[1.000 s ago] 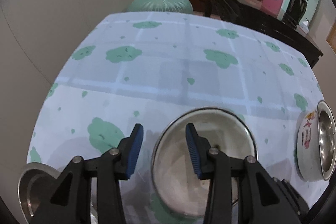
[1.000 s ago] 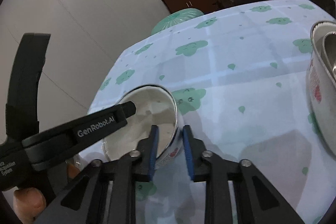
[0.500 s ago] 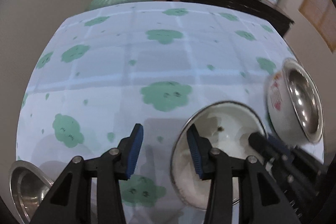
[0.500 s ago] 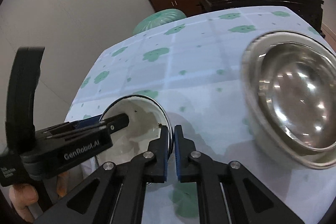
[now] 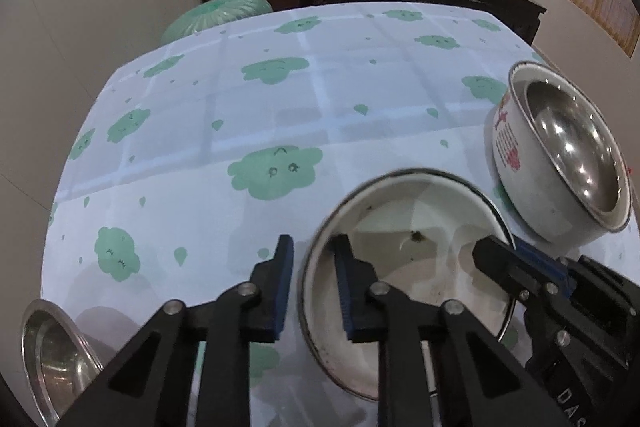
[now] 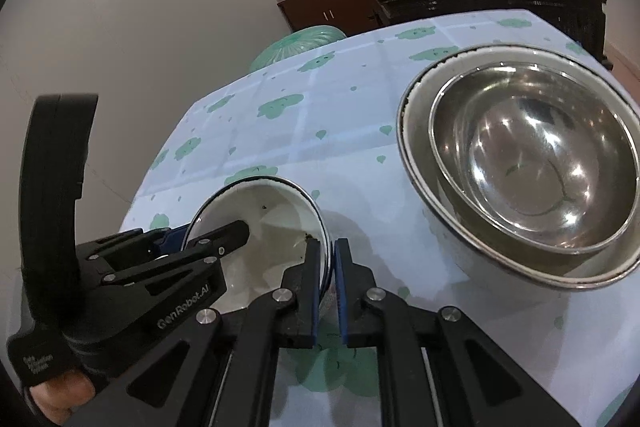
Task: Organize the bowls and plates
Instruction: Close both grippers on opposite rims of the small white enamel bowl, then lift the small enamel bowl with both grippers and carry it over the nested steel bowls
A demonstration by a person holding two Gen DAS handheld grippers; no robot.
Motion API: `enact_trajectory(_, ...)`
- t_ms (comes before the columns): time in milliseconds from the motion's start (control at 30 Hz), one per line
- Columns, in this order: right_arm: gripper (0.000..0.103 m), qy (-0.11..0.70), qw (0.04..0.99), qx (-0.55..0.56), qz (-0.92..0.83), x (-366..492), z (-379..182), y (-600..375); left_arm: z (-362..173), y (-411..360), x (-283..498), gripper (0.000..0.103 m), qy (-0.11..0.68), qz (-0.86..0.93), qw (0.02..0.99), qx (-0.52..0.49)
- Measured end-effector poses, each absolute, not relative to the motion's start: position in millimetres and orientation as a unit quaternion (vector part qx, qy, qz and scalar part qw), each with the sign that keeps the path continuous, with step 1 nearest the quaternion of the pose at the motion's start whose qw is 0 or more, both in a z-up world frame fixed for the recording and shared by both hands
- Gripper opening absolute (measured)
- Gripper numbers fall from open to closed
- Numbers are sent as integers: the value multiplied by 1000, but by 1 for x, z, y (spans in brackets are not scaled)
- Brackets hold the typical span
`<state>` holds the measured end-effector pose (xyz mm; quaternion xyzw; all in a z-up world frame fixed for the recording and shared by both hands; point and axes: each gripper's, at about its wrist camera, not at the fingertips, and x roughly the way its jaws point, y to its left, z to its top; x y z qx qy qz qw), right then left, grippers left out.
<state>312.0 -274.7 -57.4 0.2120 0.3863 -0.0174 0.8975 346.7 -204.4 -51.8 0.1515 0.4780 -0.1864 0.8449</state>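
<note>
Gripping, both sides: one white enamel bowl [image 5: 416, 227], held by opposite rims.
Far left of left jaws: small steel bowl [image 5: 52, 351] on the worktop [image 5: 280, 99], well apart from the blue pads.
Left gripper [image 5: 312, 287]: jaws just closed in, straddling the near-left rim of the white enamel bowl, one pad outside the wall, one inside; narrow gap, pads at or nearly on the rim.
Between the two sets of jaws: white enamel bowl, tilted, a dark speck inside.
Right gripper [image 6: 327, 287]: jaws clamped on the right rim of the same bowl, rim pinched between the blue pads.
Right of right jaws: steel bowl [image 6: 532, 155] nested in a larger white bowl with red print [image 5: 510, 143], standing on the worktop, near but apart from the held bowl.
Lower left, right wrist view: fingertip [image 6: 60, 395] on the left gripper's handle.
</note>
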Motion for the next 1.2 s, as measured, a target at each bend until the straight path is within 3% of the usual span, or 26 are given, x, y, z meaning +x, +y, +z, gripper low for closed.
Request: enact_trajectory(1200, 7, 305, 930, 205, -5, 262, -3, -288, 20, -209, 290, 13, 359, -176, 911, 98)
